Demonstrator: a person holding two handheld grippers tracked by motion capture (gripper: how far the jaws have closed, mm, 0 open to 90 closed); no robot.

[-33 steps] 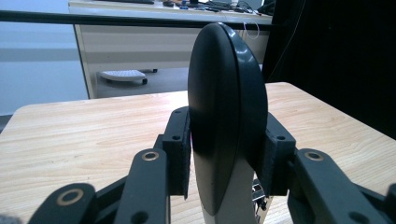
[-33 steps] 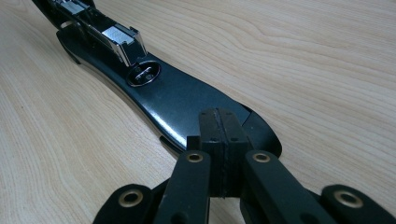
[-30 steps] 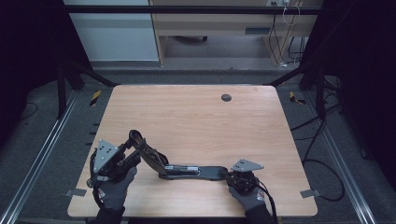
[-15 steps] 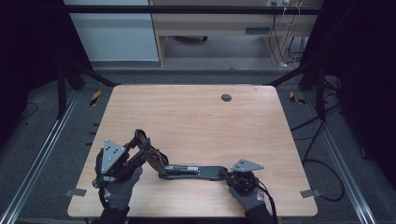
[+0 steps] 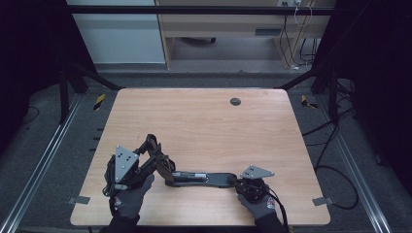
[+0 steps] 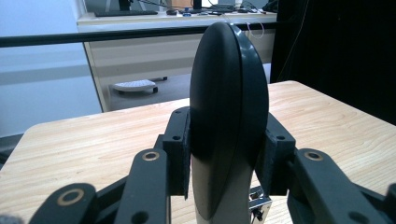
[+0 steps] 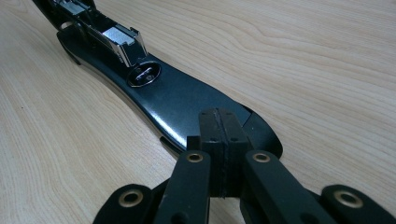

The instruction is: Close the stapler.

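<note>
Evidently the left gripper [image 6: 229,172] clamped the stapler's lid [image 6: 229,112], swung open; right gripper [image 7: 223,154], jaws closed, pinned its base [image 7: 187,100]; reloading staples seemed next

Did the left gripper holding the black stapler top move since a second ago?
Yes. The left gripper slid a little toward the right, farther from the left edge of the light wooden table. It stays clamped on the black stapler top.

The person wears dark grey knit gloves, the left hand [image 5: 127,203] bearing what may be a small red mark. Each matte black two-jaw gripper [image 5: 156,162] carries a grey three-cornered plate [image 5: 124,158] with screws, brass-ringed pivots [image 7: 194,157] and a trailing black cable [image 5: 278,208].
</note>
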